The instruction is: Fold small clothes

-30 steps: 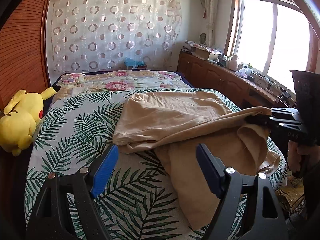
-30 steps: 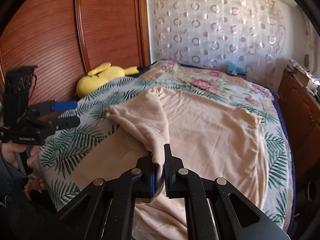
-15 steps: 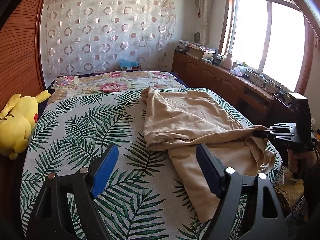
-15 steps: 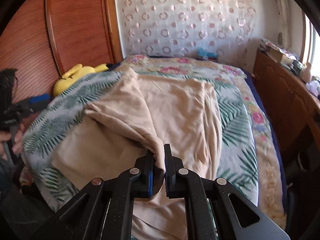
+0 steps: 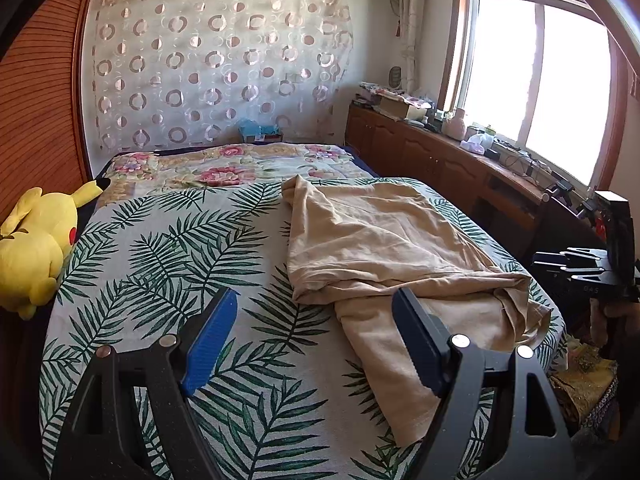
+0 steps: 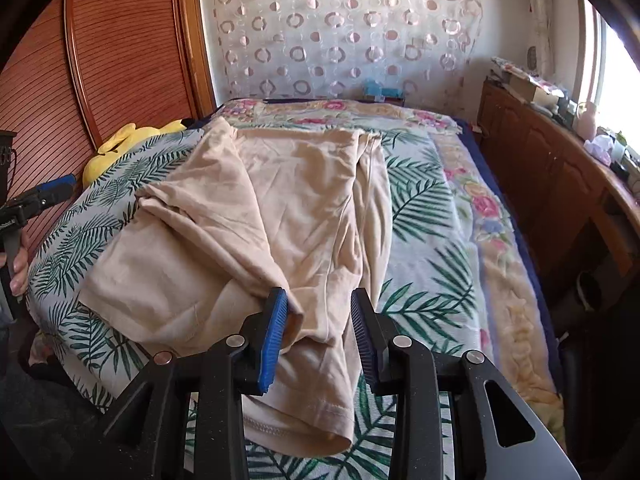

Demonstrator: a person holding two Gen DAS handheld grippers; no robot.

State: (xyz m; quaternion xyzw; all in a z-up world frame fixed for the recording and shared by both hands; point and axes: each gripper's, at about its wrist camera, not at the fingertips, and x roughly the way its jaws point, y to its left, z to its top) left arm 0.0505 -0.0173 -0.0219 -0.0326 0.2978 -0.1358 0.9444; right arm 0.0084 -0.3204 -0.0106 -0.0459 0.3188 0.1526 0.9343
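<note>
Ahead of my left gripper (image 5: 312,344), from its own wrist camera, I see both jaws spread wide with nothing between them, poised above the leaf-print bedspread (image 5: 168,248). The beige garment (image 5: 380,240) lies ahead and to the right of that gripper, partly folded over itself, its near hem draped toward the foot edge just beyond the right finger. Far off to the left a yellow plush toy (image 5: 34,244) rests at the bed's side against the wooden wardrobe (image 5: 36,92). At the right edge I can make out my right gripper (image 5: 576,266) close to the garment's bunched corner.

Looking along my right gripper (image 6: 320,332) from its wrist camera, I find the jaws parted, not pinching anything. A fold of the beige garment (image 6: 280,208) sits between the fingers; whether it touches the blue pad (image 6: 274,340) on the left I cannot tell. The rest of the cloth spreads ahead and leftward across the bedspread (image 6: 424,216). My left gripper (image 6: 38,200) shows at the far left edge, well apart from the cloth.
</note>
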